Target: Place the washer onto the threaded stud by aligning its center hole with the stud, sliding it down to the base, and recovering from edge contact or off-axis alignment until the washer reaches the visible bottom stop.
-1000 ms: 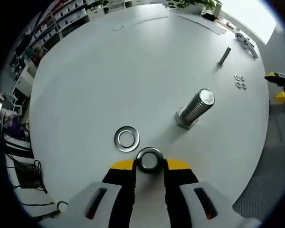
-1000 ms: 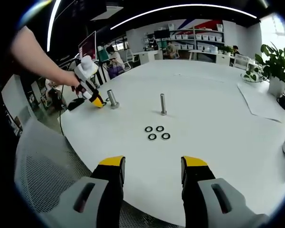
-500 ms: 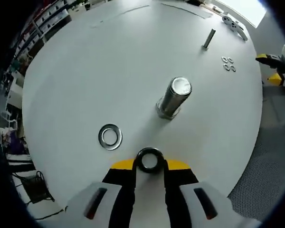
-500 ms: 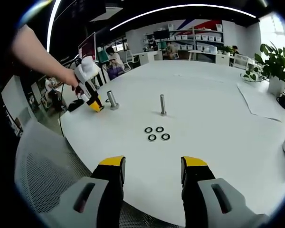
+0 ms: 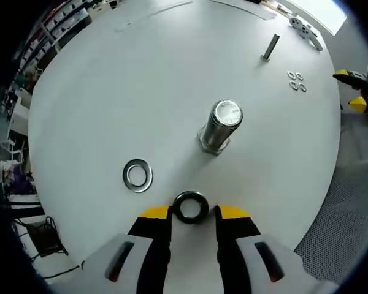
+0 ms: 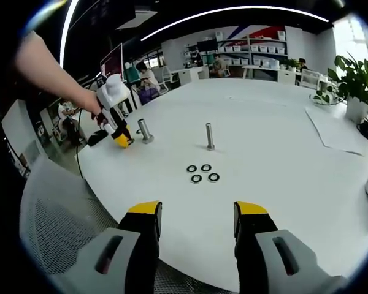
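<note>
In the left gripper view, the washer (image 5: pixel 191 207) was seen held between the yellow tips of the left gripper (image 5: pixel 193 212), whose jaws were closed narrowly on its rim. It was near the threaded stud (image 5: pixel 219 127), on the camera's side of it, but not over it and not touching it. The washer's flat face and its hole were turned toward the camera, so its axis seemed roughly parallel to the stud's long axis, which stood upright from the white table (image 5: pixel 141 79) on a hexagonal base. A second washer (image 5: pixel 137 174) lay flat on the table, to the left of the stud and apart from it. The placing was therefore judged as not yet done: the hole was still to be brought over the stud's top and slid down to the base.

In the right gripper view, the right gripper (image 6: pixel 196 217) was seen with its jaws wide apart and nothing between them, well apart from the stud. A thin pin (image 6: pixel 210 136) and four small rings (image 6: pixel 202 173) stood beyond it.
</note>
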A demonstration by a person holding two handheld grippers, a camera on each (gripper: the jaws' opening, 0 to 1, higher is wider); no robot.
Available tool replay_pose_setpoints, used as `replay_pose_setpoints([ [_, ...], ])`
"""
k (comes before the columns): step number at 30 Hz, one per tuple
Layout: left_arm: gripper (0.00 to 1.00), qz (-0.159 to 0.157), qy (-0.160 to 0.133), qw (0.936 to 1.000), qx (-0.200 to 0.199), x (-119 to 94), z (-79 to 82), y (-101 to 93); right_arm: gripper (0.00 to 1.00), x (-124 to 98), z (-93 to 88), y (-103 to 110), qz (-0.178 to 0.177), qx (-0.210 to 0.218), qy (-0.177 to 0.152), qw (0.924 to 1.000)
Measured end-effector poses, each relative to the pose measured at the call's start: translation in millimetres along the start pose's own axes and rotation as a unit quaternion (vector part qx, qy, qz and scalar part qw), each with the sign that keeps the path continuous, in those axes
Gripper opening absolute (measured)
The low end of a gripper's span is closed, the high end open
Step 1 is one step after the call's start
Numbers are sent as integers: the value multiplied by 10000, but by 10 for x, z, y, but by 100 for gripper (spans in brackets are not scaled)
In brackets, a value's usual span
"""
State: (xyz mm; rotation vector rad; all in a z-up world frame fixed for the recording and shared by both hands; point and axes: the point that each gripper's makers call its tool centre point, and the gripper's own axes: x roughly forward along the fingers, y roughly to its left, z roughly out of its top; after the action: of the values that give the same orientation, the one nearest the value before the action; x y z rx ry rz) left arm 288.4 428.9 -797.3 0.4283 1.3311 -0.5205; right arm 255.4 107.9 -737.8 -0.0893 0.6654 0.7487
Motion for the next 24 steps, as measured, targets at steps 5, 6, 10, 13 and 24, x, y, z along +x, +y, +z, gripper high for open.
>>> replay_pose_setpoints([
  [5,26,13,127,9999,-97,3,6,-9,50,0,-1,-3,-8,16,-5,10000],
  [6,26,21,155,9999,-70,1,7,-15,50,-1,2,-5,-13,22,-12,10000],
  [10,21,40,145,9998,-154,0,2,6,49,-2,5,0,-1,21,-16,10000],
  [13,21,67,145,9998,-130,0,0,-6,49,-1,5,3,4,21,-16,10000],
  [24,19,27,240,9996,-174,6,1,6,49,0,-1,-6,-8,30,-2,10000],
])
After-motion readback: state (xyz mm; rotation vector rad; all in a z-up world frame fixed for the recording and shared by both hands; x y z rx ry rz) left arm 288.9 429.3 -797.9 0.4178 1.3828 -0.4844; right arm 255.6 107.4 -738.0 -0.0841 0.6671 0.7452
